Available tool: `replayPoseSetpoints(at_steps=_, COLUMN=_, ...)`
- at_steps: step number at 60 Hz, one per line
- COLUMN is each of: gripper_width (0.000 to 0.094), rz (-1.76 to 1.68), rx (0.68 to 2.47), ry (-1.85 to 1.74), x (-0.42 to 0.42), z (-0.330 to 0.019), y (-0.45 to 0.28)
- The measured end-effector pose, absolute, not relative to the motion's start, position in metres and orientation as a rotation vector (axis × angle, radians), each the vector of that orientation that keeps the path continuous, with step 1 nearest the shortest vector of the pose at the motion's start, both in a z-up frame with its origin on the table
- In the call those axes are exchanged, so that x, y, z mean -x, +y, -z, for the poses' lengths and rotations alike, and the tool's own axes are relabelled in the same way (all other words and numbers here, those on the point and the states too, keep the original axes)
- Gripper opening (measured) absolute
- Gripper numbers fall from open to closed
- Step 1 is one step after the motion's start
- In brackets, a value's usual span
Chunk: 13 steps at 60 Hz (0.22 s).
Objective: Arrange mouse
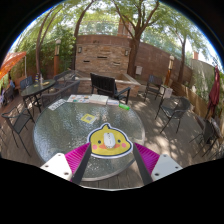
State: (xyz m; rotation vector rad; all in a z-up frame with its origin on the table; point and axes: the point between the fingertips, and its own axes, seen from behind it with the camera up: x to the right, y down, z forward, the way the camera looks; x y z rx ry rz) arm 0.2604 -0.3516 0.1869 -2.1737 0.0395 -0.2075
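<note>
A white mouse lies on a yellow duck-shaped mouse pad at the near side of a round glass table. My gripper is open and empty, low over the table's near edge. Its two black fingers stand wide apart, with the magenta pads showing at either side. The mouse sits just ahead of the fingertips, on the midline between them, and touches neither. The near edge of the mouse pad reaches in between the fingertips.
Flat paper items lie further back on the table. A black chair stands beyond it, and metal chairs stand at the left and right. A brick wall and trees close off the patio.
</note>
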Motion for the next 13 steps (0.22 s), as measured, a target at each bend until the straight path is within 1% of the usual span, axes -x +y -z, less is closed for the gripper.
replayPoseSetpoints(at_steps=13, gripper_width=0.0851, rz=0.196, rx=2.175, ry=0.053, x=-0.2599, z=-0.1893, y=-0.3581)
